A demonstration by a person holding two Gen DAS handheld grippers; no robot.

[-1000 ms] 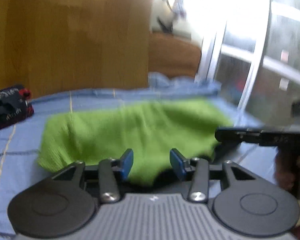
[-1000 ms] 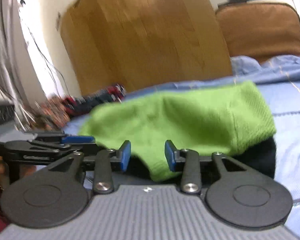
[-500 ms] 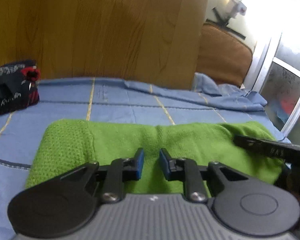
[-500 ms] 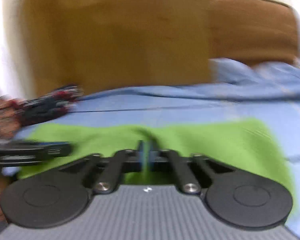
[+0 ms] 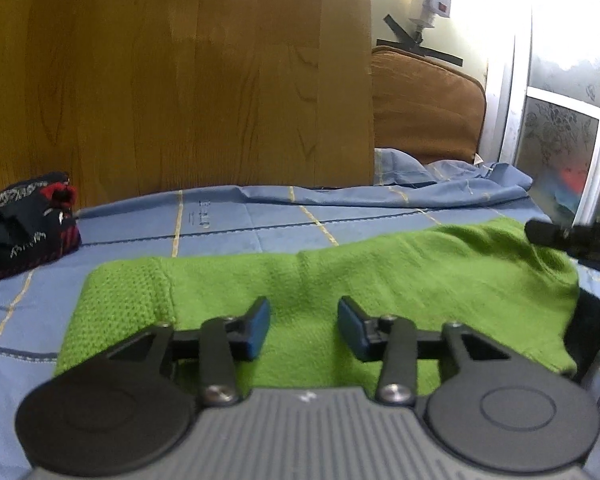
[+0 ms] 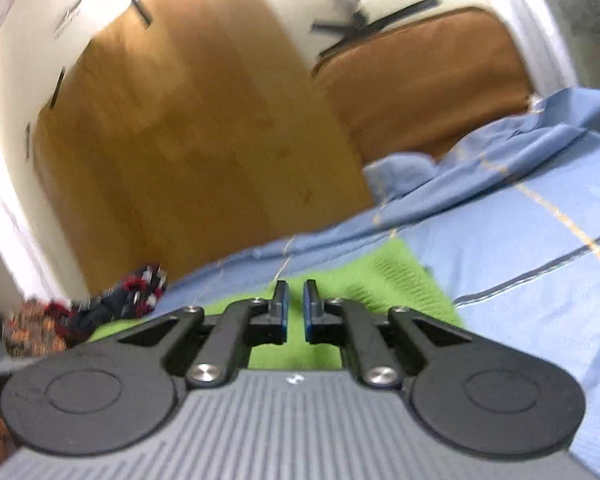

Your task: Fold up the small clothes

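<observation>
Green garment [image 5: 340,280] is lying flat on the blue bed sheet [image 5: 228,220]; left hand-held gripper [image 5: 303,327] is hovering over it, fingers spread and gripping nothing. Right hand-held gripper [image 6: 293,307] is showing a narrow gap, gripping nothing. Dark clothes [image 5: 20,232] are sitting at 9 o'clock

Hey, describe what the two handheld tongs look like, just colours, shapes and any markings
Both match. The left tongs and right tongs have black linkage arms with silver screws, blue pads on the fingertips, two round black discs, and a grey ribbed body bearing a small white mark. No cables or sleeves show.
</observation>
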